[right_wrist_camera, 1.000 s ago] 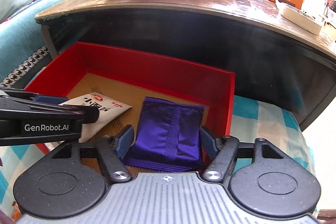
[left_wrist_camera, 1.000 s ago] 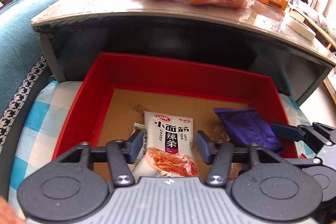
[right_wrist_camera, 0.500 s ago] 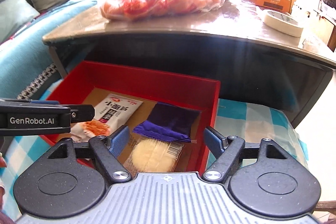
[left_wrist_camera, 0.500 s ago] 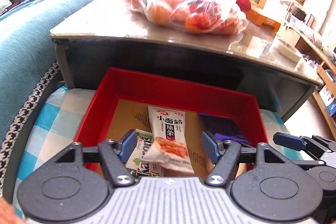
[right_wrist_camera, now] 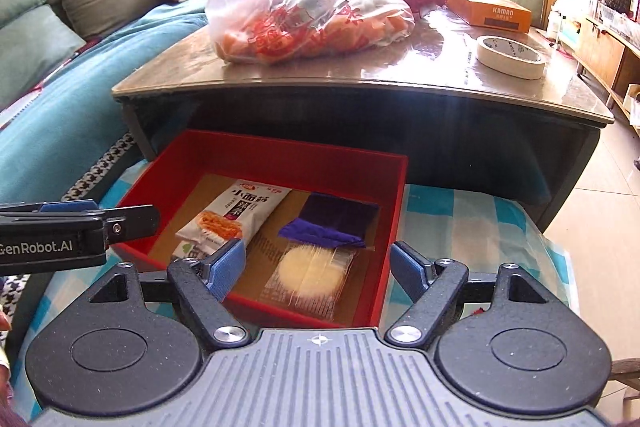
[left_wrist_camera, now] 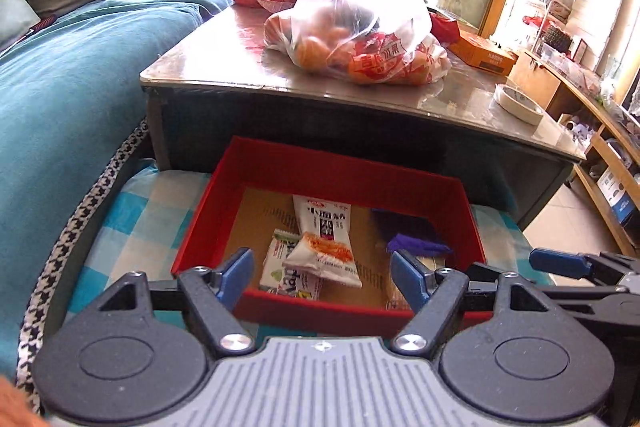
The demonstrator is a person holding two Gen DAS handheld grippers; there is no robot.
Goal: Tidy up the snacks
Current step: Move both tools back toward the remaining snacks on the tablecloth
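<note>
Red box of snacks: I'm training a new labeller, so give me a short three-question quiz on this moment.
1. True or false: the purple packet lies inside the red box.
2. Which snack lies partly under the purple packet? A) the clear-wrapped round cake B) the white spicy-strip packet C) the tape roll
3. Fill in: neither the left hand-held gripper nor the right hand-held gripper holds a snack; both stand ____.

Key: 1 true; 2 A; 3 open.
</note>
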